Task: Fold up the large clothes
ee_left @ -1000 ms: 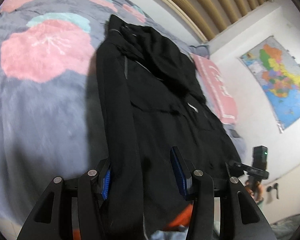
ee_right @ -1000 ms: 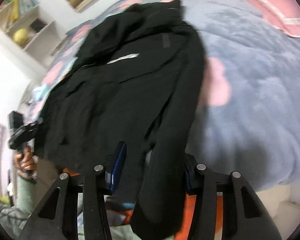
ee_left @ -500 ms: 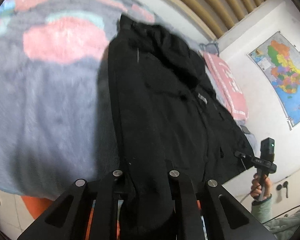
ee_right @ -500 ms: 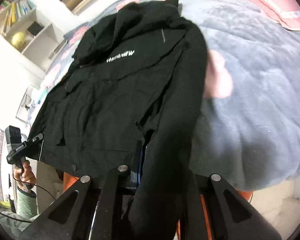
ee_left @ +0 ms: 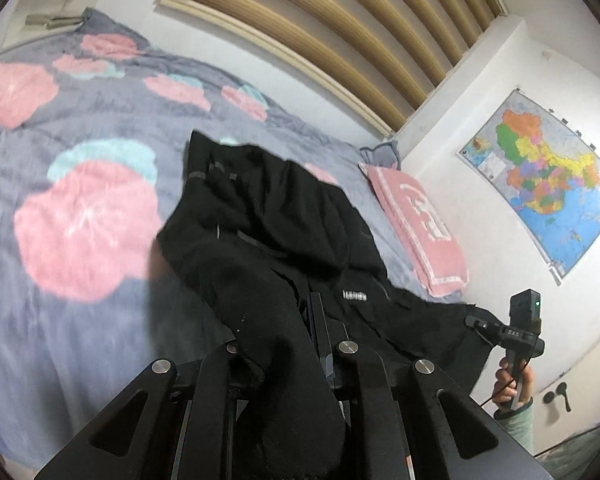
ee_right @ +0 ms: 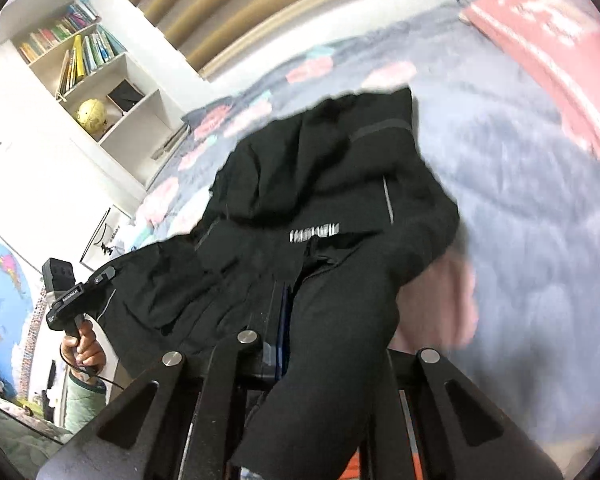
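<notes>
Now your left gripper sits at the bottom centre of the left wrist view with its fingers drawn close together, pinching a thick fold of the black jacket. That pinched fold drapes down over the gripper toward the lower edge of the frame. Beyond it the rest of the jacket runs up the middle of the picture, bunched and rumpled, with its far end lying on the grey floral bedspread. A small white logo shows on the jacket just right of centre, blurred.

In the right wrist view your right gripper is also at the bottom centre, fingers nearly together and clamped on another fold of the same jacket, which hangs down across the right finger. The jacket spreads up through the centre of that frame over the bedspread.

A pink pillow lies on the bed to the right of the jacket in the left view, and at the upper right corner in the right view. A coloured wall map hangs at the right edge of the left view. A white bookshelf holding books and a yellow globe fills the upper left of the right view.
</notes>
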{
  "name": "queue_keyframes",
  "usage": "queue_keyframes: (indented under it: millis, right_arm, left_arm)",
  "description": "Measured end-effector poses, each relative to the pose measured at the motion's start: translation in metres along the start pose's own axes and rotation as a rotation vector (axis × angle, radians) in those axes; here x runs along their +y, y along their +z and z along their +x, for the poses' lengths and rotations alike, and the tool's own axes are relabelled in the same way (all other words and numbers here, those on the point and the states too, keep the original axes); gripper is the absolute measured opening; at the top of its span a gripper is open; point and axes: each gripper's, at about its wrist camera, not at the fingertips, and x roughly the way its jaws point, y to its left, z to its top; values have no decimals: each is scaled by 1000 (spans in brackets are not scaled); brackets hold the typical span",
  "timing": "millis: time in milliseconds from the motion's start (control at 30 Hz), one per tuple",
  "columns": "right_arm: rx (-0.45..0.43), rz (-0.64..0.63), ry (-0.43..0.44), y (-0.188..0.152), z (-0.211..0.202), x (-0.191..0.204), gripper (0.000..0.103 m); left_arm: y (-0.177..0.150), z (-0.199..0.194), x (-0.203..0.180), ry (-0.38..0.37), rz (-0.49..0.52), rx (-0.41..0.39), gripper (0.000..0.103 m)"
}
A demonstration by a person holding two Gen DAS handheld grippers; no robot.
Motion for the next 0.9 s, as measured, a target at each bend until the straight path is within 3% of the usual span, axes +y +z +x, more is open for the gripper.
queue_keyframes:
  millis: [267, 533, 667, 900]
  right_arm:
    - [-82, -43, -4, 75, 4, 6, 15]
    - [-166, 34, -6, 164, 39, -16, 16]
    - [-181, 99, -38, 211, 81, -38, 17]
    - [-103, 134, -189, 257, 188, -79, 18]
  left_arm:
    - [69, 28, -17, 3, 65, -63, 14]
    - [143, 75, -11, 17, 36, -124, 15]
    - [176, 120, 4, 79, 29, -140, 17]
    - [201, 226, 71, 188, -144, -29, 18]
